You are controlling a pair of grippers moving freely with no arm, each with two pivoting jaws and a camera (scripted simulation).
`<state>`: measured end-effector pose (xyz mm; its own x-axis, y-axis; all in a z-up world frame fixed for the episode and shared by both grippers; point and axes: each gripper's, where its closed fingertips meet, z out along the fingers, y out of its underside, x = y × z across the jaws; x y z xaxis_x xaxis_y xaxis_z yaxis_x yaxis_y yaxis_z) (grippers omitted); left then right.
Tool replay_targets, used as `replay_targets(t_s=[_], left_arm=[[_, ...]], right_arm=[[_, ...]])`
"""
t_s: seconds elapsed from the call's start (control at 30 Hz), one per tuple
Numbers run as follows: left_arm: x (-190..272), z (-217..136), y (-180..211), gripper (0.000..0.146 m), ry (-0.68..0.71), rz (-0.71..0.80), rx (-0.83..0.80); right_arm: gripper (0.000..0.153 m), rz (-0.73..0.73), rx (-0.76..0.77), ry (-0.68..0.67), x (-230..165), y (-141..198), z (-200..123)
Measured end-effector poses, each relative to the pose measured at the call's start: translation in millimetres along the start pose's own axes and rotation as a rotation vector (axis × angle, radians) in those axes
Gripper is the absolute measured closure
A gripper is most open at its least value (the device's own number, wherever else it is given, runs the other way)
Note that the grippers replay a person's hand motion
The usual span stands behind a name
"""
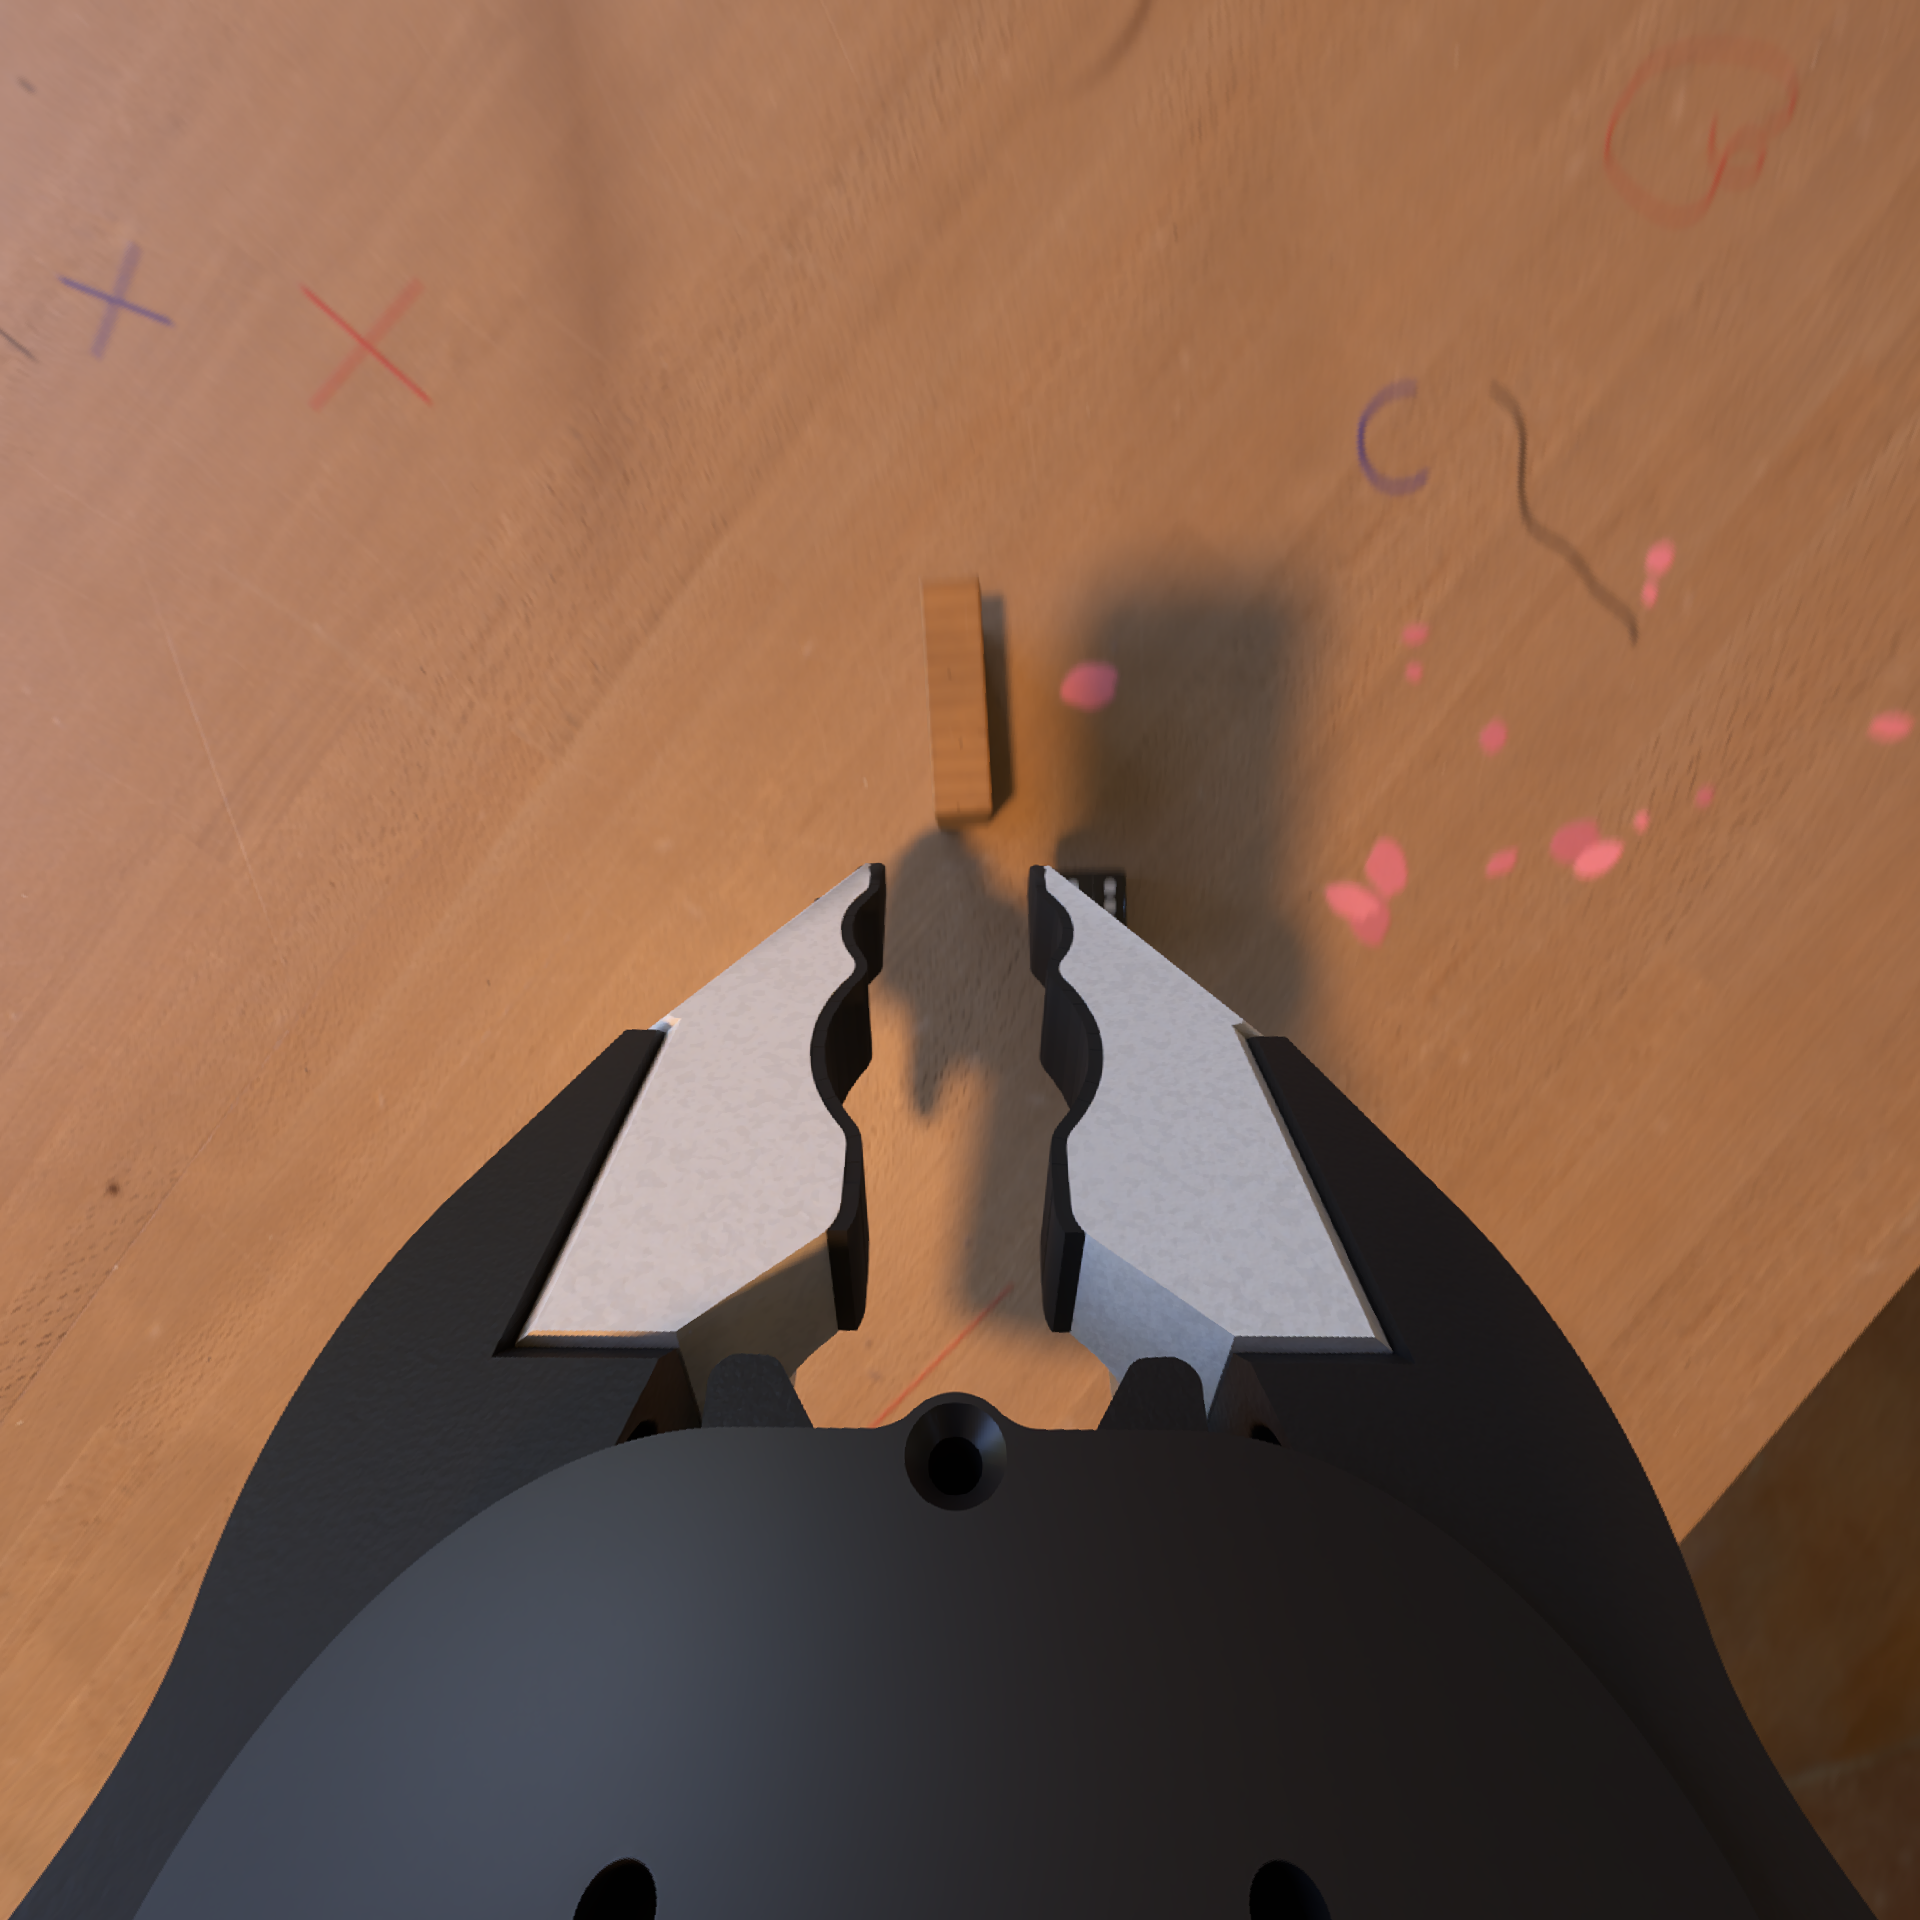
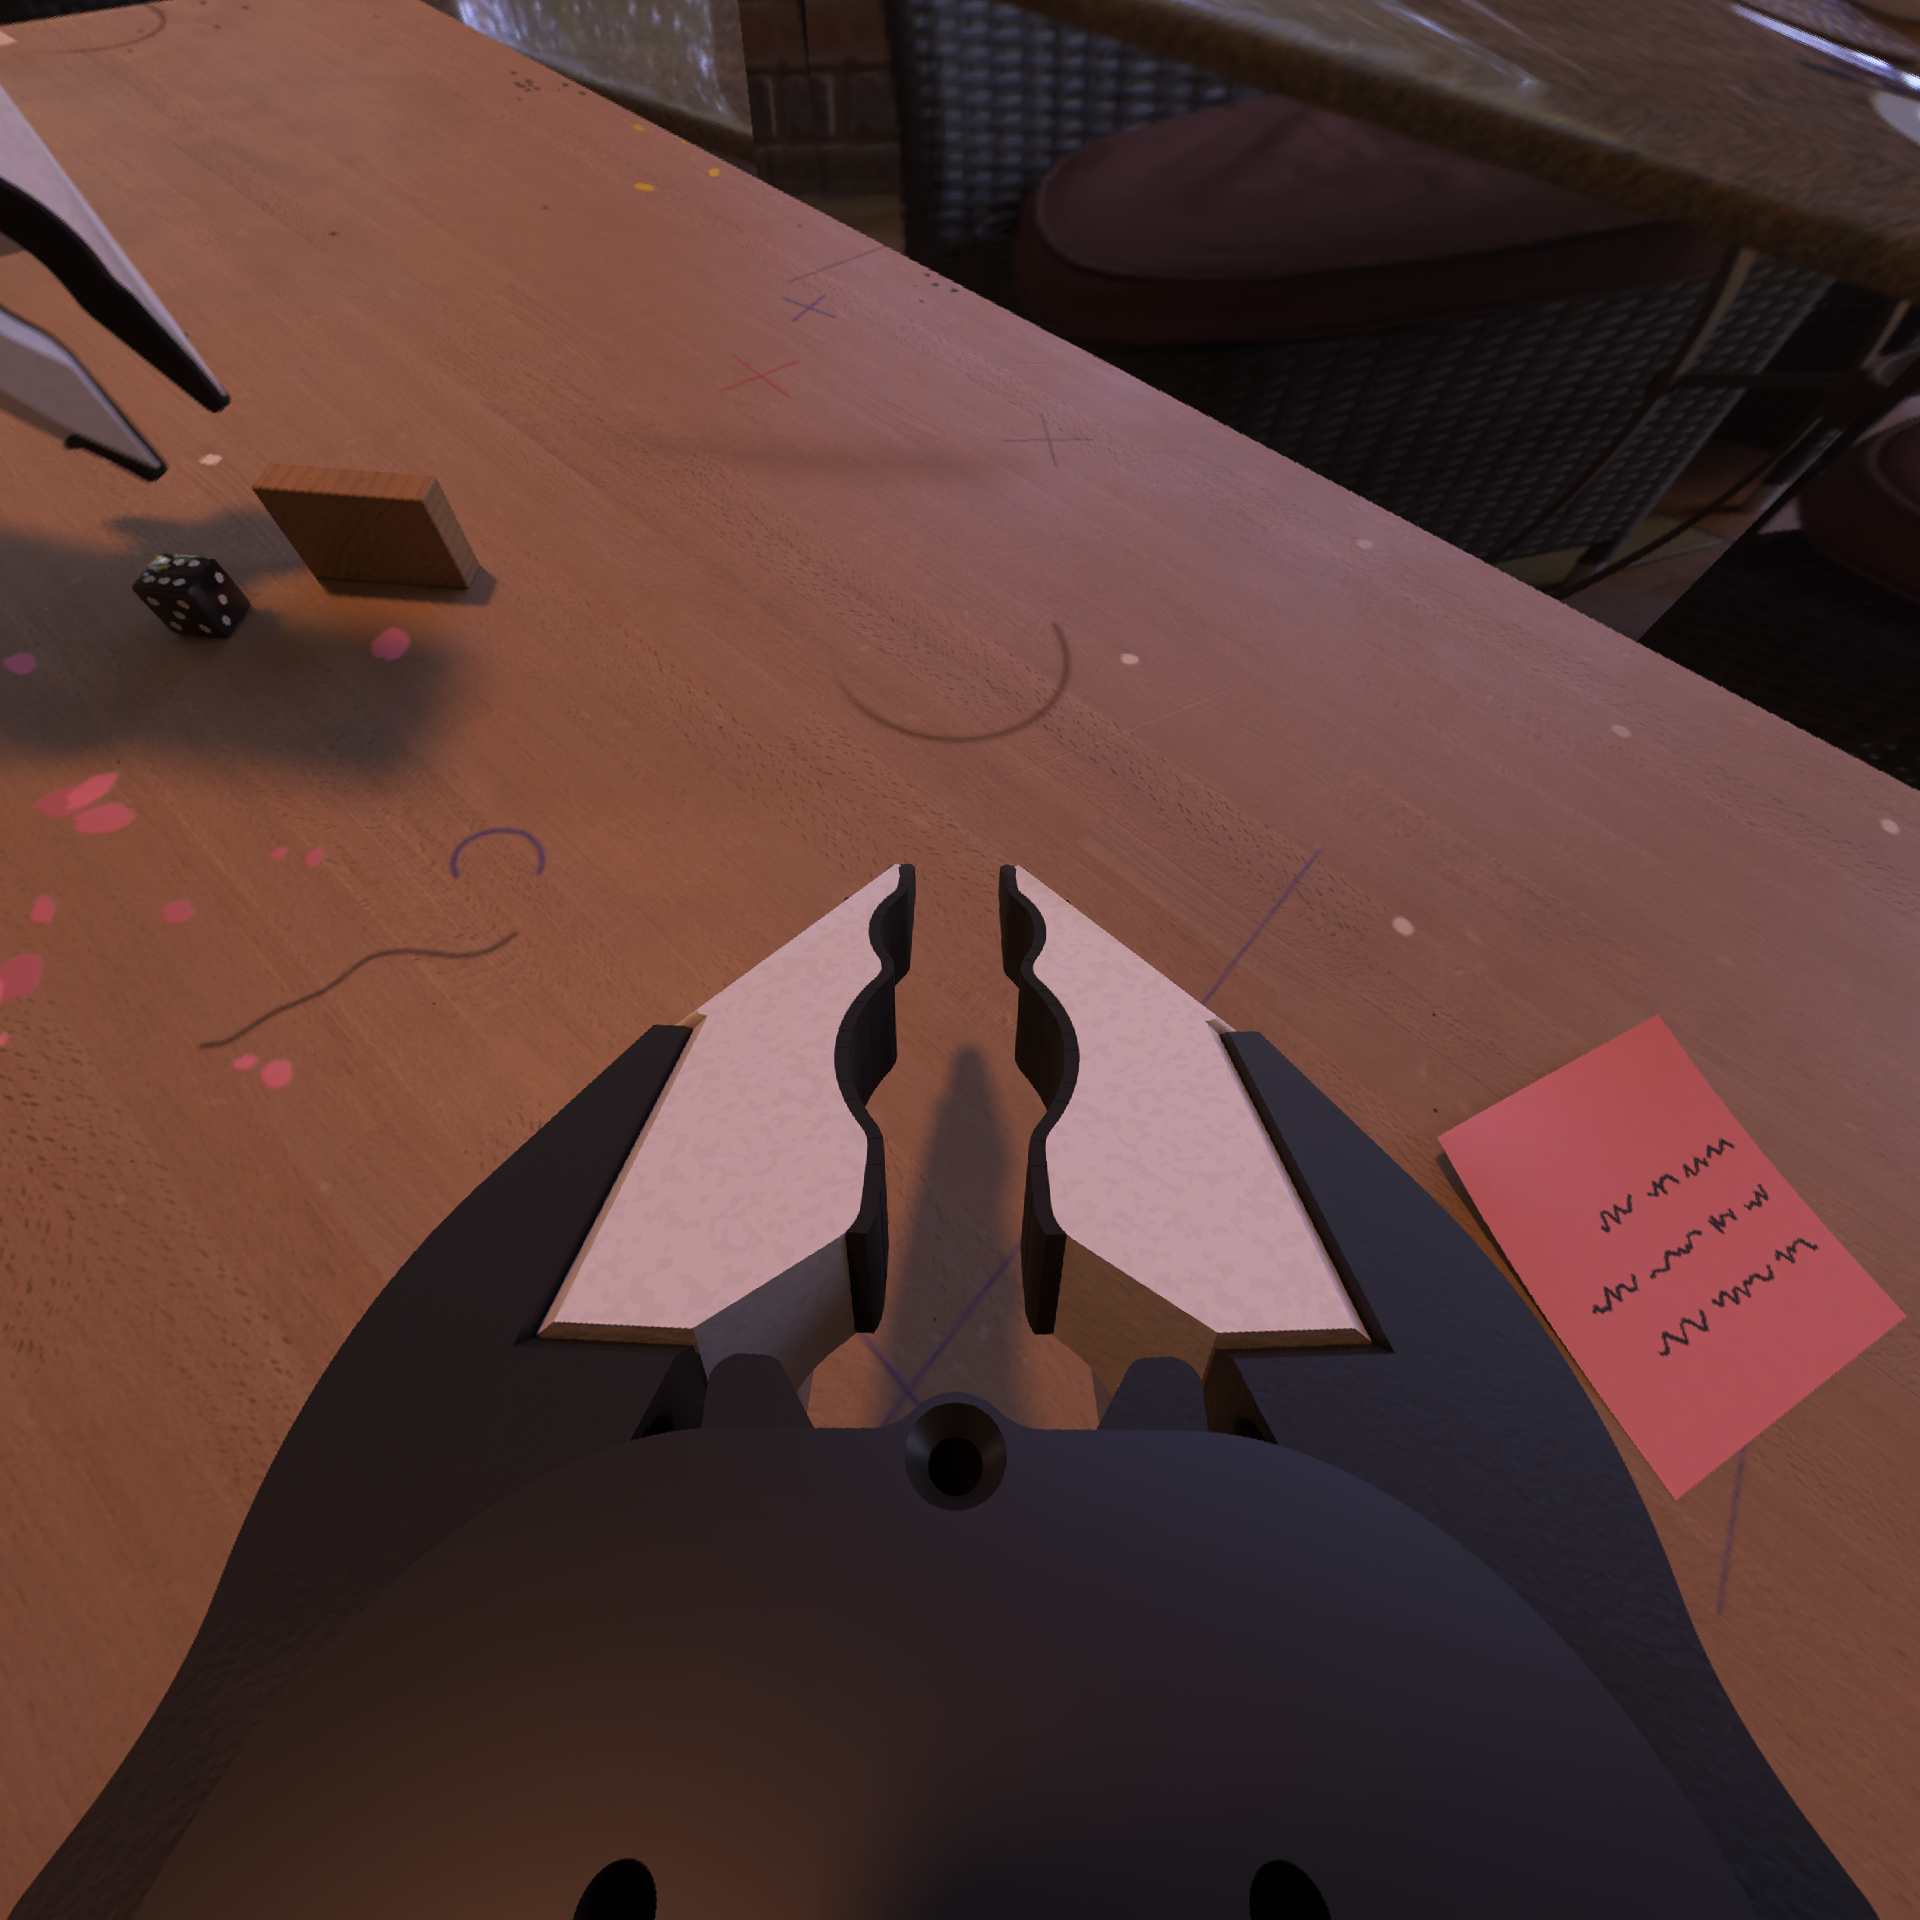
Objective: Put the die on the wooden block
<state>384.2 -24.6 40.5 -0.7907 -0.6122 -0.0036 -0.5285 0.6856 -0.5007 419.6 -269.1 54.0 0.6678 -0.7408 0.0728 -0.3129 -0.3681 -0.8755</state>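
Observation:
A black die with white pips [image 2: 190, 594] lies on the wooden table [image 2: 935, 540], just left of a flat wooden block [image 2: 366, 528]. In the left wrist view the block [image 1: 958, 702] lies ahead of my left gripper [image 1: 957, 883], and only a corner of the die [image 1: 1103, 891] shows behind the right fingertip. The left gripper is open and empty, above the table; it also shows at the far left of the right wrist view [image 2: 187, 436], above the die and block. My right gripper [image 2: 956, 883] is open and empty, well to the right of both.
A pink paper note [image 2: 1673, 1247] lies on the table at the right. Pen marks and pink spots [image 1: 1371, 894] dot the tabletop. The table's far edge runs diagonally, with a wicker chair [image 2: 1351, 239] beyond it. A table edge [image 1: 1787, 1455] shows at lower right.

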Motion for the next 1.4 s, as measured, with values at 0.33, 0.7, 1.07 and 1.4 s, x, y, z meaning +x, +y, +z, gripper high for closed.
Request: replay_targets(t_s=[0.33, 0.7, 1.07, 1.4], left_arm=[[-2, 12, 25, 0.121, -0.003, 0.042, -0.042], [1, 26, -12, 0.114, 0.004, 0.027, -0.005], [29, 9, 7, 0.101, 0.065, -0.048, 0.056], [25, 16, 13, 0.13, -0.041, 0.013, 0.053]], right_arm=[[0.137, -0.008, -0.013, -0.005, -3, 2, 2], [0.137, -0.006, -0.016, -0.003, -1, 3, 2], [0.137, -0.006, -0.016, -0.006, -1, 3, 2], [0.137, -0.003, -0.016, -0.004, -1, 4, 2]])
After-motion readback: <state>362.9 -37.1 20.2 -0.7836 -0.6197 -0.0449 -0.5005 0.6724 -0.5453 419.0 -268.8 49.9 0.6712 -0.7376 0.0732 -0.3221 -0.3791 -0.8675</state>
